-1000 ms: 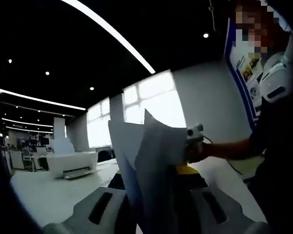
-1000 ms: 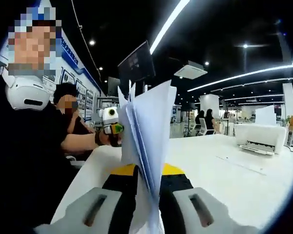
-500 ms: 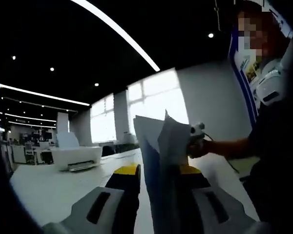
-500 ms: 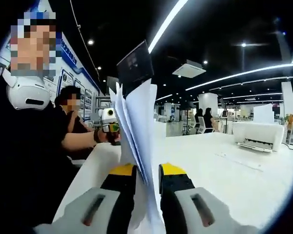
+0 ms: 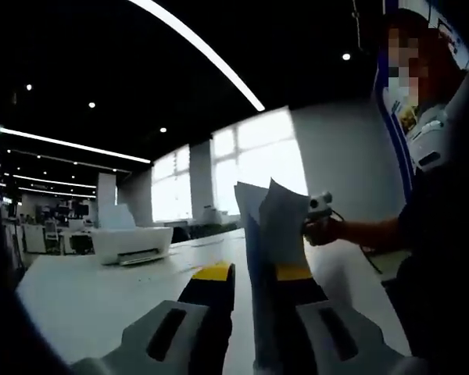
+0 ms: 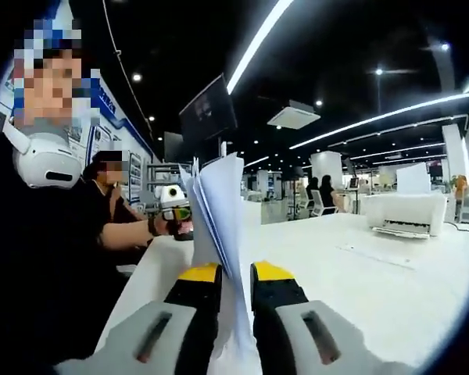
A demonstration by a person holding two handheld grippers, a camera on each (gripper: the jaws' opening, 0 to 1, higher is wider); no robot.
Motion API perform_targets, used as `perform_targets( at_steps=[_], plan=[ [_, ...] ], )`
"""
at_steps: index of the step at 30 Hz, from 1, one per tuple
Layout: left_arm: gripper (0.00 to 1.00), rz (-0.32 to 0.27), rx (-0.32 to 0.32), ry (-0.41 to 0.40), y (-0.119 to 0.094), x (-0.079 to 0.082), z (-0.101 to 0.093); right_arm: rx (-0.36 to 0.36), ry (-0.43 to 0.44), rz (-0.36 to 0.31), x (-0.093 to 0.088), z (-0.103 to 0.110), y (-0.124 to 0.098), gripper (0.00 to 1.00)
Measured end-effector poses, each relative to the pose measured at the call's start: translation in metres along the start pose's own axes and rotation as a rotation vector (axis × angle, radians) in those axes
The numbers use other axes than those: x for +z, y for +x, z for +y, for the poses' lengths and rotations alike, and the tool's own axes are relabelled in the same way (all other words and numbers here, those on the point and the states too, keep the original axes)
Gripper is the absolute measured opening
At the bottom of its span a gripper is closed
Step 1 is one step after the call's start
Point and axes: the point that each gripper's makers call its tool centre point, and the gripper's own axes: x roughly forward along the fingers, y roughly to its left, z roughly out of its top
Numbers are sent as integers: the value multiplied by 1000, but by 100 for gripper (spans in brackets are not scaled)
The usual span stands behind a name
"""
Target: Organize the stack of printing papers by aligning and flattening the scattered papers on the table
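Paper stack held upright above the white table [image 6: 391,281].
The sheaf of papers [image 6: 219,211] stands on edge, pinched between the narrowed jaws of both the right gripper [image 6: 234,275] and the left gripper [image 5: 254,275]; a printer [image 6: 402,215] sits well apart.

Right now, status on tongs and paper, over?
Both tongs, left and right, clamped on the upright paper stack. Sheets fanned, unaligned. Printer beyond on the table, not in the way.

Lower edge of papers [image 5: 270,258] hidden between left gripper [image 5: 254,275] jaws; contact with table [image 5: 86,301] not visible. Same in right gripper view: papers [image 6: 219,219] bottom hidden between right gripper [image 6: 234,275] jaws. Sheet count indeterminate. Printer [image 6: 402,212] detail too small.
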Motion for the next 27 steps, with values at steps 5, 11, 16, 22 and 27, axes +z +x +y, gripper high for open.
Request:
perform_targets(
  at_steps=[5,11,16,22,27],
  plan=[
    [14,8,-14,-3,3,-3,-2,-2,-2,-5,0,-7,-3,6],
    [12,-1,-48,-3,10,-2,-10,21,20,-17,0,-8,-4,2],
    [11,-7,-73,2,15,-1,-16,23,29,-23,-1,-8,-4,1],
    [11,-4,-75,6,16,-1,-15,23,21,-18,-1,-8,-4,1],
    [13,6,-73,5,14,-2,-14,22,17,-14,-1,-7,-6,4]
  ],
)
